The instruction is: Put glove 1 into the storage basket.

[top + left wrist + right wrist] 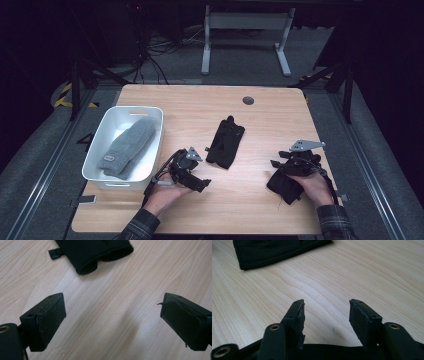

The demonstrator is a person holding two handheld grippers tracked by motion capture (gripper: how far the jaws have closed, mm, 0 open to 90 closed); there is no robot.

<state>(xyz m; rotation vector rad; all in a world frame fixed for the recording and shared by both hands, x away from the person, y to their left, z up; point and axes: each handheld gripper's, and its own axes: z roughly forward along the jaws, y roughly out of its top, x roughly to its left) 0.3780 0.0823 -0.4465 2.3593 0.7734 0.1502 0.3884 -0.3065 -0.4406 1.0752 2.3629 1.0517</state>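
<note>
wooden table (250,200), landmark: white bin (102,175) at its left side, two grey mittens (127,145) lying inside. a black glove (226,142) lies flat on the table well to the right of the bin, near mid-table. left gripper (204,184) sits low between the bin and that glove, jaws spread wide, nothing between them, glove cuff just ahead of it. right gripper (276,164) far right of the bin, jaws partly apart with bare wood between the pads; a second black glove (282,186) is bunched under it at the hand.
</note>
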